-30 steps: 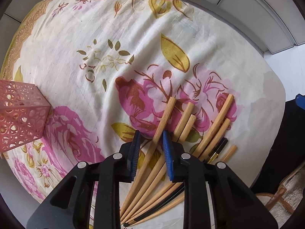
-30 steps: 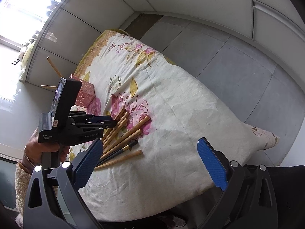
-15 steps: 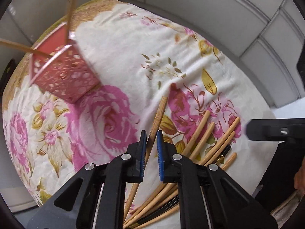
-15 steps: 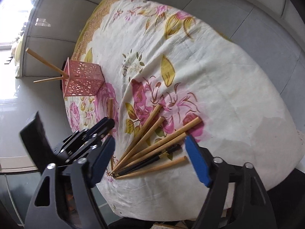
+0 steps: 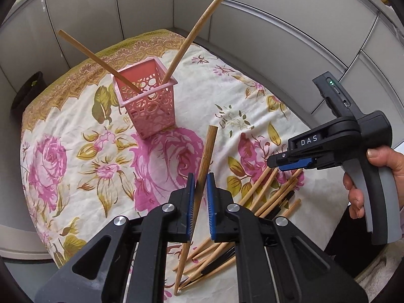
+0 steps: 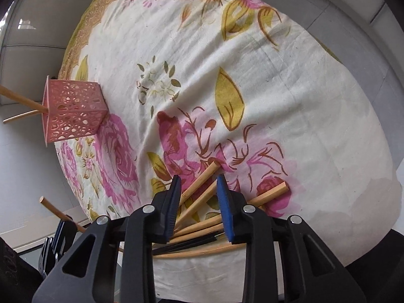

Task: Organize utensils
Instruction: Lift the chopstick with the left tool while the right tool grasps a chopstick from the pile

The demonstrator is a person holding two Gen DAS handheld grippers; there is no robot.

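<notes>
Two tan wooden chopsticks (image 5: 192,35) already lean in the pink perforated square plastic holder (image 5: 149,106) on the floral-clothed worktop (image 5: 75,131). A third wooden chopstick (image 5: 202,174), lifted clear, is pinched in the left claw (image 5: 200,197). Most of the heap of wooden chopsticks (image 6: 202,217) remains; the right claw (image 6: 199,202), narrowing, straddles some without yet pressing.

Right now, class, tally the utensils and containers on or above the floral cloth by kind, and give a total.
Wooden chopsticks: 8
Black chopstick: 1
Pink holder: 1
Total: 10
</notes>
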